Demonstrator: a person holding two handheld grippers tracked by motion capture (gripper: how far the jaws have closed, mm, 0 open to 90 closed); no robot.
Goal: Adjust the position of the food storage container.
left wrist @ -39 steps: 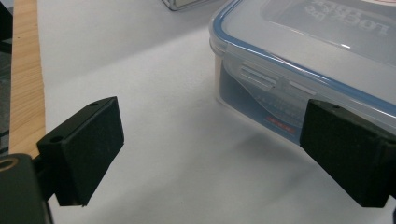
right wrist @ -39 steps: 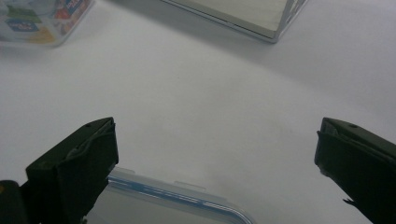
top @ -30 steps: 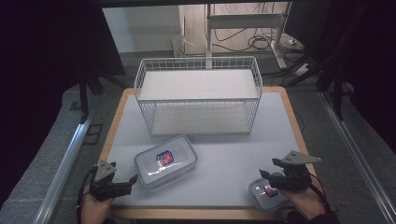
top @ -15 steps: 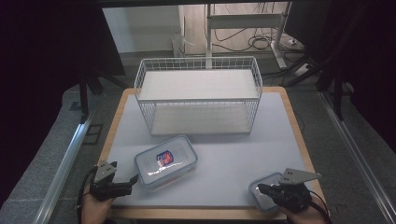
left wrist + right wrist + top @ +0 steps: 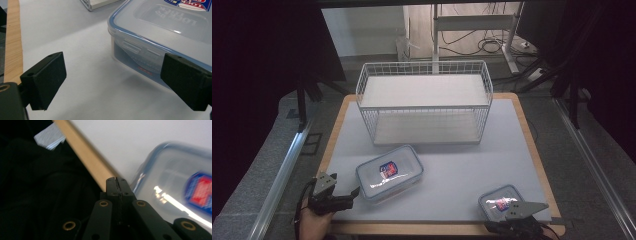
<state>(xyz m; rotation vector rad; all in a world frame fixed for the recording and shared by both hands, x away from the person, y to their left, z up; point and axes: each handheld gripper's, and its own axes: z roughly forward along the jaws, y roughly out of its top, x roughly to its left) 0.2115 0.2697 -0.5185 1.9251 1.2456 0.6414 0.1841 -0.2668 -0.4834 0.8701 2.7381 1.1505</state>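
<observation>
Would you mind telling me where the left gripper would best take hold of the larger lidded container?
Probably the near corner of the large container, approached from its left, low along the mat. The left gripper is open with one jaw already beside the wall; the box looks too wide to span, so pinch lid rim and wall there.

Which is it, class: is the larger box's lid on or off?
On. The lid sits flat over the box, and a side flap is folded down against its wall.

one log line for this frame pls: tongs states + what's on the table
left tongs: open, beside large container | right tongs: shut, empty, by small container | wire basket: empty, far side
</observation>
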